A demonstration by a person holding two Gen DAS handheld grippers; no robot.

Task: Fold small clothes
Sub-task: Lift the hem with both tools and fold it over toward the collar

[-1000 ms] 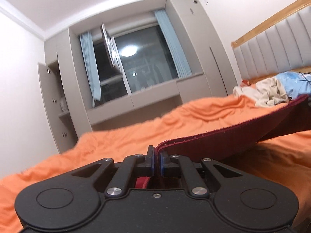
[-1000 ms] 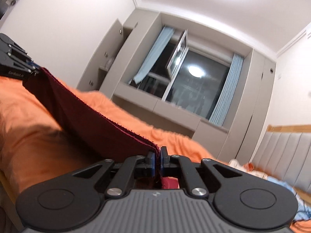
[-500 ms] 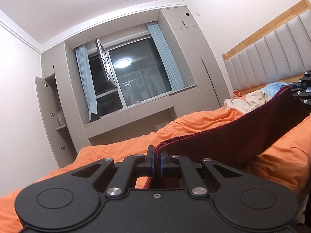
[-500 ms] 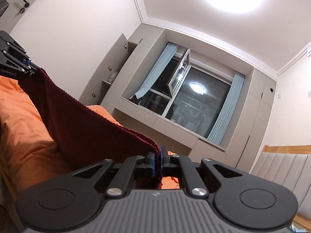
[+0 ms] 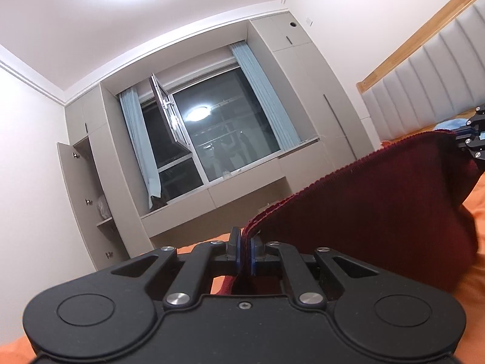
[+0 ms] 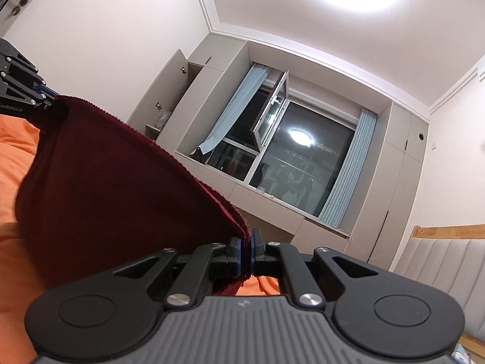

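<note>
A dark red knitted garment (image 5: pixel 379 212) hangs stretched in the air between my two grippers, above the orange bedspread (image 5: pixel 473 276). My left gripper (image 5: pixel 245 253) is shut on one top corner of it. At the far right of the left wrist view the right gripper (image 5: pixel 466 139) pinches the other corner. In the right wrist view the same garment (image 6: pixel 115 200) slopes from my right gripper (image 6: pixel 246 253), shut on its edge, up to the left gripper (image 6: pixel 45 98) at the far left. The garment's lower part is hidden behind the gripper bodies.
Orange bedspread (image 6: pixel 12 163) lies below. A padded grey headboard with wooden rail (image 5: pixel 424 91) stands at the right. Ahead are a window (image 5: pixel 224 139) with blue curtains, grey cabinets, and an open cupboard door (image 5: pixel 75 200) at the left.
Both grippers have risen and tilted upward, lifting the red garment off the bed. More ceiling and less bedspread shows now, and the pile of clothes near the headboard has dropped out of sight.
</note>
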